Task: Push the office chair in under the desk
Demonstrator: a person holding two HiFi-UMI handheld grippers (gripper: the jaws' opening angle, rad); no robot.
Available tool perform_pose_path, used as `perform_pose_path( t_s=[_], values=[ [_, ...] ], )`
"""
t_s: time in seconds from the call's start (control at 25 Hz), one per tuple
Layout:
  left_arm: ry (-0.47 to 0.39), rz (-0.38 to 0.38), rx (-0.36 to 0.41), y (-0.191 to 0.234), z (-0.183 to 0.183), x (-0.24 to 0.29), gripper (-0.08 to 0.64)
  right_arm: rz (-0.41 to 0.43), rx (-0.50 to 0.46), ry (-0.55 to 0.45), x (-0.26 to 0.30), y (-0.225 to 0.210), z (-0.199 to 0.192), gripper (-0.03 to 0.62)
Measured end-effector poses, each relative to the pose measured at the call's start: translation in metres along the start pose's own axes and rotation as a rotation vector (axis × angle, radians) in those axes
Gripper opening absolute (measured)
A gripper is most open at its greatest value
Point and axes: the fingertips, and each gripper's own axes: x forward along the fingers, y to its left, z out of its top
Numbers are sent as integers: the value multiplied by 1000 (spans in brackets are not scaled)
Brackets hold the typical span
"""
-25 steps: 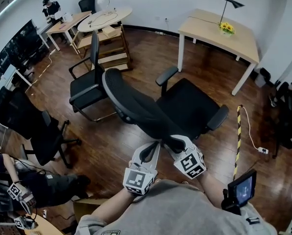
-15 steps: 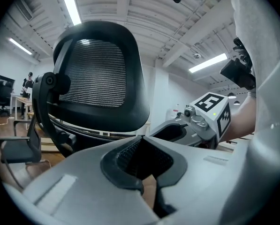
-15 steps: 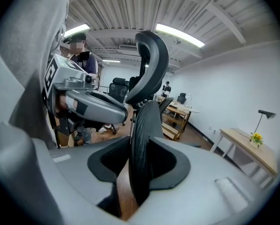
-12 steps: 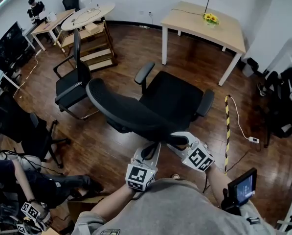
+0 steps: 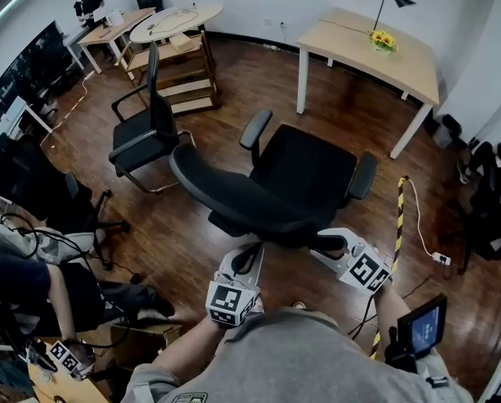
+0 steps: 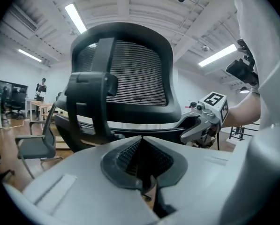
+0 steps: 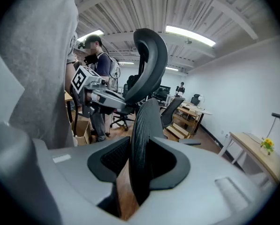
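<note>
1. Chair (image 5: 305, 179) sits well short of the desk (image 5: 376, 53), seat facing it.
2. Right tool (image 5: 327, 243) pinches backrest (image 5: 225, 193) edge; left tool (image 5: 248, 260) pressed together, empty.
3. Push straight at the desk gap; steer with both tools.

Head view looks steeply down from above onto the black mesh-backed office chair (image 5: 267, 193) and brown wooden floor (image 5: 351, 116). Left gripper view sits close behind the backrest, facing it. Right gripper view hugs the backrest's edge. All three share the chair.
</note>
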Motion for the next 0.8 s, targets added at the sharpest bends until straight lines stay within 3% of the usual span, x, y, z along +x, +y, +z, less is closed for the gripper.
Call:
perform_pose_path(
  t_s=[0.2, 0.4, 0.6, 0.8],
  values=[
    [12, 118, 16, 17, -4, -14, 0, 35, -22, 8, -19, -5, -9, 133],
    [15, 190, 29, 33, -5, -26, 0, 61, -39, 0, -34, -9, -17, 133],
    [23, 205, 48, 72, -6, -33, 0, 81, -42, 12, -39, -9, -24, 133],
    [28, 171, 115, 133, 0, -29, 0, 80, -29, 63, -38, -7, -29, 133]
  ],
)
